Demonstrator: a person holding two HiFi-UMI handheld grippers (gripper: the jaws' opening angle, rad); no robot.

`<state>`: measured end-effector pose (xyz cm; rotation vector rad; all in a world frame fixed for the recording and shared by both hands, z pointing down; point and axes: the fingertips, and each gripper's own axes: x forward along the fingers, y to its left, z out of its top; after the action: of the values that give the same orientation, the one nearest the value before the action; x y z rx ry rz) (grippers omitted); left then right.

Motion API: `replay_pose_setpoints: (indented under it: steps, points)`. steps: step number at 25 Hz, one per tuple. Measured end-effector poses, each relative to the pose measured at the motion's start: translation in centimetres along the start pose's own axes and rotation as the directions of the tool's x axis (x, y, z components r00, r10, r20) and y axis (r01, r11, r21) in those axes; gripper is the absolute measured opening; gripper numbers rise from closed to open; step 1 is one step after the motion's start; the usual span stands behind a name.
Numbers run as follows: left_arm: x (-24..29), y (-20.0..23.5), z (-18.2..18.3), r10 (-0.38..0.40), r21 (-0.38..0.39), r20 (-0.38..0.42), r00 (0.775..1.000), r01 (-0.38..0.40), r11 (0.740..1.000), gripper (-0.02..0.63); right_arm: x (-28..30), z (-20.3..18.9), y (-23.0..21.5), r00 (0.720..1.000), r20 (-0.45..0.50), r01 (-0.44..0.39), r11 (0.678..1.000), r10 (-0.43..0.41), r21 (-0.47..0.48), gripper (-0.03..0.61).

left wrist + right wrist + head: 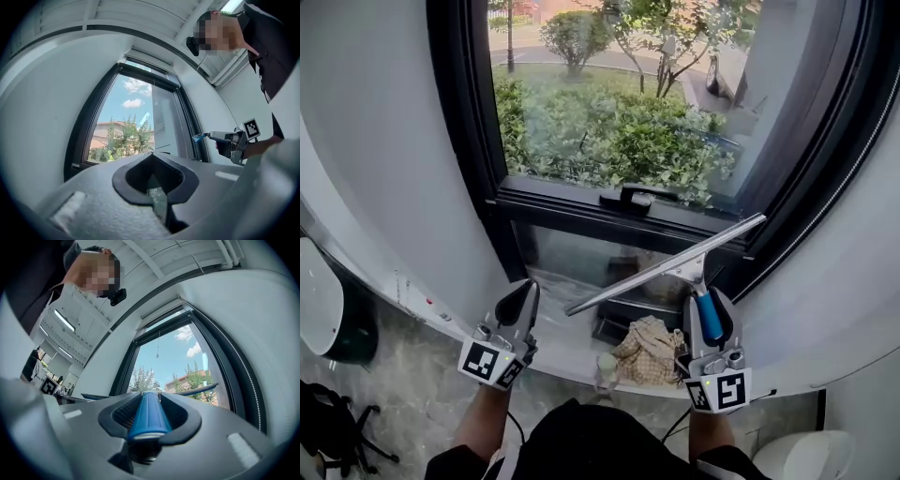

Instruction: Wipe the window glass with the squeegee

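Right gripper [710, 319] clamped the squeegee [666, 265] by its blue handle; left gripper [523, 302] was closed, empty. Only the head view showed the cloth [649, 352] on the sill [555, 343].

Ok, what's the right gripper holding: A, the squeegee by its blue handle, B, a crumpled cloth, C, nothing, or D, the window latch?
A: the right gripper is closed on the blue handle of the squeegee, plain in the right gripper view.

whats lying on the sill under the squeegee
A crumpled beige cloth lies on the sill below the squeegee. The right gripper covers the cloth's right edge, so anything there is unseen.
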<state>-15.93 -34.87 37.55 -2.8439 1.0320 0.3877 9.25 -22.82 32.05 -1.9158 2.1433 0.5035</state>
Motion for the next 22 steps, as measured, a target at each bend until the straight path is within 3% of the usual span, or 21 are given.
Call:
replay_pose_setpoints:
  steps: [11, 22]
  points:
    - [5.1, 0.6, 0.2, -0.015, 0.006, 0.036, 0.999, 0.015, 1.0, 0.001, 1.5, 0.9, -3.7, 0.998, 0.056, 0.044, 0.998, -0.042, -0.041, 0.132]
    - [10.3, 3.6, 2.0, -0.164, 0.001, 0.094, 0.982, 0.165, 0.986, 0.0, 6.8, 2.7, -3.9, 0.968, 0.147, 0.217, 0.972, -0.203, -0.087, 0.132]
